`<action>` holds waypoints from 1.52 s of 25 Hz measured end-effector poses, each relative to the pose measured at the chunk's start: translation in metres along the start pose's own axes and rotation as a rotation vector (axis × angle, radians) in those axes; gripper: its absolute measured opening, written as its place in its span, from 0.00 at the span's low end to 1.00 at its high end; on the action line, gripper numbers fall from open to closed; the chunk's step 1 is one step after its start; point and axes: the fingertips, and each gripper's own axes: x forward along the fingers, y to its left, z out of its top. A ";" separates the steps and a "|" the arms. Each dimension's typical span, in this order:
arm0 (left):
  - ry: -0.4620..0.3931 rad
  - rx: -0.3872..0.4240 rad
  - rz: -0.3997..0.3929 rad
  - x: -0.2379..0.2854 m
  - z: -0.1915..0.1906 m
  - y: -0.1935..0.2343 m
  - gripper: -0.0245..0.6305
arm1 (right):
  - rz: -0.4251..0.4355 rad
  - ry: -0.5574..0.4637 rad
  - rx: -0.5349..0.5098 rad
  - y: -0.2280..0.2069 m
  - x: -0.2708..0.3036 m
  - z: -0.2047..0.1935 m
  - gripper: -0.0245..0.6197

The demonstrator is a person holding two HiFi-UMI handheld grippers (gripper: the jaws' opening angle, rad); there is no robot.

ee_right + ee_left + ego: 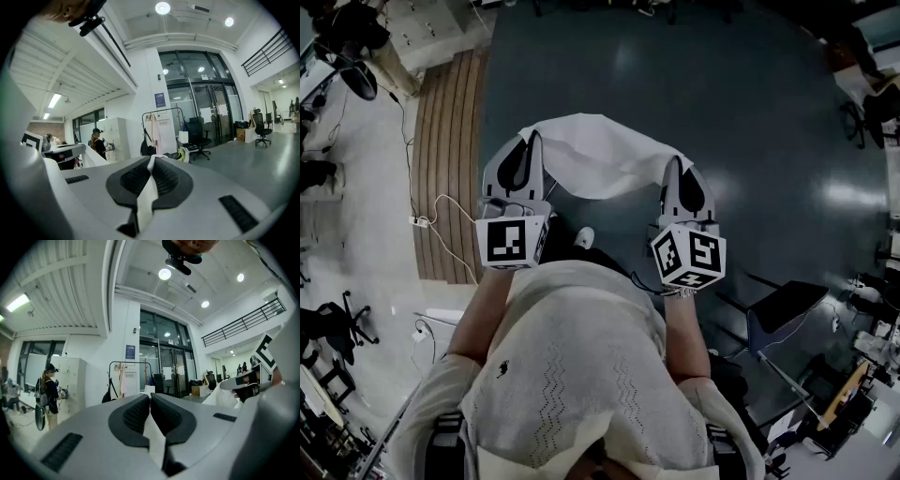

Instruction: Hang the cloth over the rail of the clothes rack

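A white cloth [600, 155] hangs stretched between my two grippers over the dark floor. My left gripper [528, 139] is shut on the cloth's left corner, and a strip of the cloth [152, 432] runs between its black pads. My right gripper [677, 161] is shut on the right corner, where the cloth [146, 194] is pinched between its pads. The clothes rack [161, 131] stands far ahead by the white wall, with garments on its rail. From the left gripper view the same rack [129, 378] shows in the distance, and the right gripper [255, 376] with cloth at the right edge.
A person [49, 392] stands by white lockers at the left. An office chair [199, 136] sits right of the rack, before glass doors [168, 366]. A wooden strip [450, 159] with a cable borders the dark floor; a dark chair [783, 309] stands close at my right.
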 end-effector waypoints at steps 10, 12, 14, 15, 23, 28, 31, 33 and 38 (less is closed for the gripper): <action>-0.062 -0.023 0.003 0.051 0.010 0.016 0.07 | -0.016 0.014 0.022 -0.010 0.051 0.003 0.08; -0.066 -0.032 0.002 0.073 0.008 0.025 0.07 | -0.020 0.021 0.019 -0.013 0.073 0.005 0.08; -0.066 -0.039 0.001 0.097 0.004 0.040 0.07 | -0.024 0.025 0.016 -0.015 0.101 0.009 0.08; -0.061 -0.038 -0.001 0.110 0.002 0.048 0.07 | -0.026 0.026 0.014 -0.015 0.116 0.012 0.08; -0.110 -0.073 -0.046 0.214 0.013 0.135 0.07 | -0.056 0.010 0.002 0.018 0.245 0.043 0.08; -0.127 -0.065 -0.096 0.264 0.024 0.171 0.07 | -0.081 -0.010 0.001 0.036 0.298 0.065 0.08; -0.133 -0.061 -0.106 0.285 0.029 0.190 0.07 | -0.087 -0.025 0.006 0.042 0.324 0.076 0.08; -0.133 -0.062 -0.106 0.293 0.031 0.200 0.07 | -0.086 -0.033 -0.002 0.046 0.335 0.083 0.08; -0.135 -0.068 -0.089 0.313 0.030 0.217 0.07 | -0.089 -0.031 -0.001 0.042 0.360 0.088 0.08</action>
